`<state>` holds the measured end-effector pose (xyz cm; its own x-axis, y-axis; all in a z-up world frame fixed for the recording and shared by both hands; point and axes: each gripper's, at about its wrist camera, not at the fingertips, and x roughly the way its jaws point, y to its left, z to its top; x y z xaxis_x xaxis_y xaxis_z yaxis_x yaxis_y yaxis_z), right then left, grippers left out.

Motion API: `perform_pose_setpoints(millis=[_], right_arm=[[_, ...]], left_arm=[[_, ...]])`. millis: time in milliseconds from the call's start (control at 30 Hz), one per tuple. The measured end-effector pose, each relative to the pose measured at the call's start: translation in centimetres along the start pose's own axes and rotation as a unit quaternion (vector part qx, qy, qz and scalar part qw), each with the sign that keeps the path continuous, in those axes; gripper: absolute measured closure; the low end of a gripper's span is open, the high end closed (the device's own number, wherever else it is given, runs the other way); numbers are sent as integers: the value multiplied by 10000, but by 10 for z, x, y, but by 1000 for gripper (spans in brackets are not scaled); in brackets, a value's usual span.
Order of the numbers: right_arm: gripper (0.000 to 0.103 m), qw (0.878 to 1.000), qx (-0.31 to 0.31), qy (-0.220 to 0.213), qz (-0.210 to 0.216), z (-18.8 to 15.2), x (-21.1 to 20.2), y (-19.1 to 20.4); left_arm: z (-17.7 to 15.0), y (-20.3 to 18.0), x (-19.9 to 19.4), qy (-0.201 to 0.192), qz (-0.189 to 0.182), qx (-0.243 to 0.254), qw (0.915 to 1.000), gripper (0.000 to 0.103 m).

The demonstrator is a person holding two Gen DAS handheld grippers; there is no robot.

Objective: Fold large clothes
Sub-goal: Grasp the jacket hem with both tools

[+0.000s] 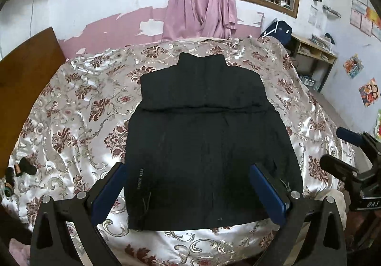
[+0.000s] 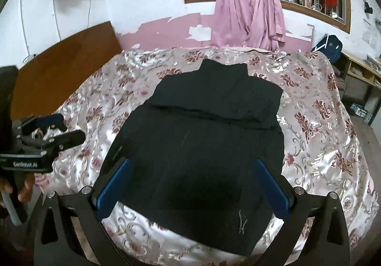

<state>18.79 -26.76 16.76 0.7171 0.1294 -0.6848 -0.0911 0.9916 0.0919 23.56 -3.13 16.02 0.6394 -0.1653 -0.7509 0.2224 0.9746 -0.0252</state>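
A black high-collared garment (image 1: 202, 137) lies flat on the floral satin bedspread (image 1: 78, 104), sleeves folded in, collar at the far end and hem nearest me. It also shows in the right wrist view (image 2: 202, 147). My left gripper (image 1: 190, 170) is open and empty, held above the garment's near hem. My right gripper (image 2: 193, 170) is open and empty, also above the near part of the garment. The right gripper shows at the right edge of the left wrist view (image 1: 343, 154); the left gripper shows at the left edge of the right wrist view (image 2: 62, 130).
A wooden headboard (image 1: 28, 71) stands at the left. Pink curtains (image 1: 202, 4) hang below a barred window at the far side. A wooden shelf unit (image 1: 314, 51) and dark bag (image 1: 278, 30) stand at the far right. Small dark objects (image 1: 26, 166) lie on the bedspread's left.
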Motion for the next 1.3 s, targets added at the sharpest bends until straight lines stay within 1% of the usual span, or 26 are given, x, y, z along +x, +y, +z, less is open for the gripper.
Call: perform_pose_setpoints(millis=[133, 200, 267, 400, 467, 567, 667, 767, 867, 967, 1033, 1133, 1233, 1300], right_arm=[[2, 10000, -43, 33, -42, 7, -7, 5], [2, 10000, 24, 69, -65, 14, -8, 5], [2, 9999, 64, 111, -26, 28, -6, 1], [2, 9998, -3, 96, -172, 68, -2, -3], [2, 9999, -11, 87, -129, 92, 4, -7], [2, 9999, -61, 98, -72, 128, 25, -17], [2, 9998, -133, 60, -142, 162, 59, -34], [2, 9998, -47, 16, -216, 190, 101, -57], [2, 9995, 118, 85, -267, 213, 151, -79], [2, 9988, 311, 137, -341, 233, 205, -106], [2, 9980, 436, 145, -434, 246, 246, -125], [2, 9968, 597, 140, -518, 259, 297, -147], [2, 9948, 832, 150, -575, 270, 355, -168], [2, 9937, 960, 171, -558, 273, 386, -179]], left_arm=[[12, 10, 2, 48, 28, -124, 9999, 0], [25, 16, 7, 93, 27, -158, 9998, 0], [42, 20, 12, 110, 101, -144, 9998, 0], [75, 30, 26, 87, 60, -226, 9997, 0], [96, 33, 40, 77, 37, -228, 9997, 0], [127, 35, 68, -10, 98, -170, 9998, 0], [164, 33, 113, -26, 169, -95, 9998, 0], [199, 31, 155, -207, 224, 30, 9995, 0], [231, 28, 201, -347, 147, 130, 9992, 0], [260, 29, 250, -397, 73, 128, 9991, 0], [279, 31, 285, -400, 12, 57, 9992, 0], [303, 37, 344, -360, -139, -186, 9991, 0], [316, 42, 398, -278, -216, -400, 9986, 0], [320, 43, 428, -196, -236, -524, 9982, 0]])
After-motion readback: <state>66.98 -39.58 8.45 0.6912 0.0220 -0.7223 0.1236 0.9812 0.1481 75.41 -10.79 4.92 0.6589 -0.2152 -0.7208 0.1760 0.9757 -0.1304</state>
